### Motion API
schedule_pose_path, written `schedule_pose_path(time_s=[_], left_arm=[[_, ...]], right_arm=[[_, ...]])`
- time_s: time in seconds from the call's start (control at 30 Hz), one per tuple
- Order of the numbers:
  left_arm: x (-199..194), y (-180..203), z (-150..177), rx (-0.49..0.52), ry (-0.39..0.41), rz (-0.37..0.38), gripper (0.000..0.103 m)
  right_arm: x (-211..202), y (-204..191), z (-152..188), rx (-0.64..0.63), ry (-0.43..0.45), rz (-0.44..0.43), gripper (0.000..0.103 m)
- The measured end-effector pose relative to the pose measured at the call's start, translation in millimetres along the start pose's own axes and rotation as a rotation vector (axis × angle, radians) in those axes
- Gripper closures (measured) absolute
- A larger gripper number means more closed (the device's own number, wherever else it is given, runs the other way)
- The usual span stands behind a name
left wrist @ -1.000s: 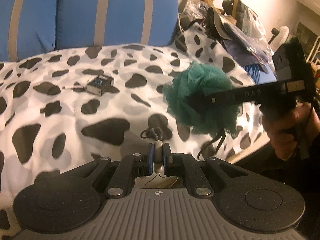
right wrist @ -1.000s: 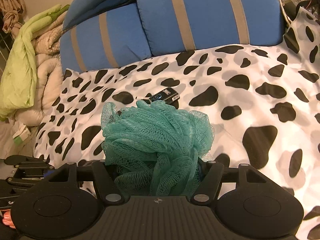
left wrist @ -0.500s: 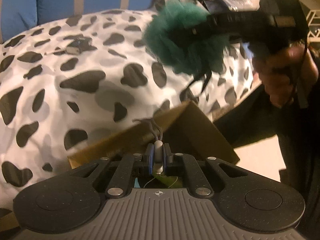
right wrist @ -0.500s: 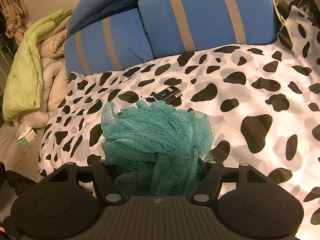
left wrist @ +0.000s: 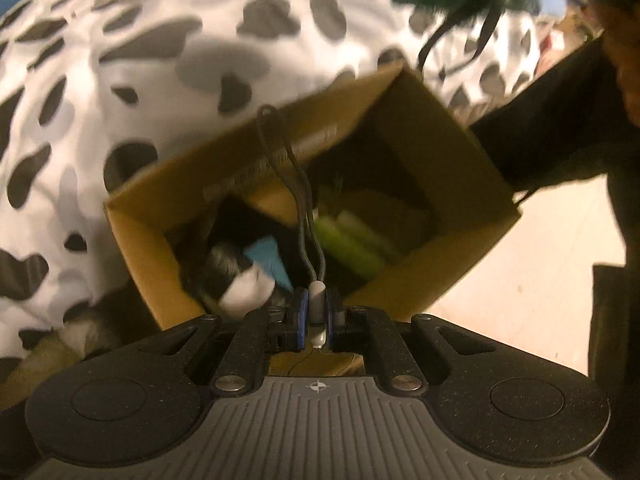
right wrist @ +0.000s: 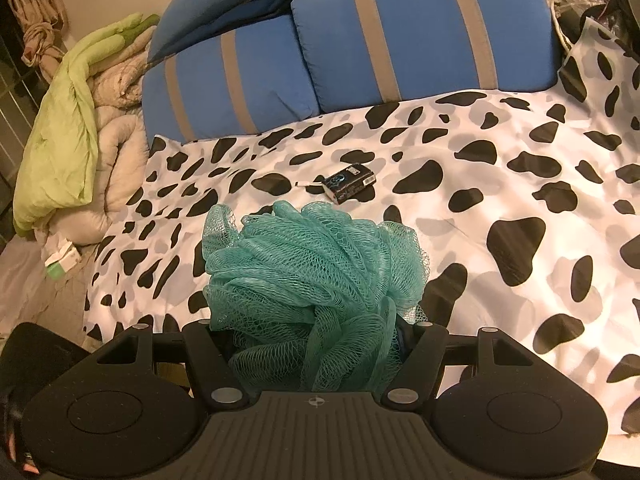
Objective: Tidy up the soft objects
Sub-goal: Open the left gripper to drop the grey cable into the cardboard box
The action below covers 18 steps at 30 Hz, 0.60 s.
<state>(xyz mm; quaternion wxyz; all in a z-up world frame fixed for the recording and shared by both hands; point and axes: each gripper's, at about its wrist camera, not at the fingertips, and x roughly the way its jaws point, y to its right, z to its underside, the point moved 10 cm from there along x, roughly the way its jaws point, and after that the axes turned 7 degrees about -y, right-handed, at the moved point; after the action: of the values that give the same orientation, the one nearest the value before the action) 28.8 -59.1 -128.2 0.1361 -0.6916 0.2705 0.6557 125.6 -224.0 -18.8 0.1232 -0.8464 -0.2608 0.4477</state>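
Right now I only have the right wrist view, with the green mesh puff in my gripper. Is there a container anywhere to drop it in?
Observer: Yes. The left wrist view shows an open cardboard box against the edge of the cow-print bed cover.
Operator: Anything in it already?
Observer: Yes: something yellow-green, a blue piece and dark and white items too blurred to name.
Operator: What's the left gripper doing?
Observer: The left gripper is shut on a small white tag with a dark cord loop, pointing down into the box.
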Motion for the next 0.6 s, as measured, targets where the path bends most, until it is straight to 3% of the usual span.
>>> schedule_pose_path(time_s=[0.13, 0.3, 0.37, 0.4, 0.6], left_arm=[[9.7, 0.5, 6.6, 0.019, -0.056, -0.004, 0.093], [7.0, -9.3, 6.1, -0.013, -0.050, -0.036, 0.090], [4.1, -13.4, 2.8, -0.035, -0.036, -0.044, 0.058], [1.6, -15.8, 1.5, -0.044, -0.023, -0.051, 0.054], [-11.9, -24.4, -8.2, -0.096, 0.033, -0.060, 0.053]], right_arm=[[0.1, 0.3, 0.1, -0.002, -0.001, 0.000, 0.035], [0.0, -2.5, 8.8, -0.012, -0.017, 0.003, 0.035], [1.8, -4.3, 11.6, -0.017, -0.031, 0.007, 0.035], [3.0, -5.1, 13.3, -0.020, -0.040, 0.010, 0.035], [12.4, -9.3, 23.0, -0.034, -0.100, 0.023, 0.034]])
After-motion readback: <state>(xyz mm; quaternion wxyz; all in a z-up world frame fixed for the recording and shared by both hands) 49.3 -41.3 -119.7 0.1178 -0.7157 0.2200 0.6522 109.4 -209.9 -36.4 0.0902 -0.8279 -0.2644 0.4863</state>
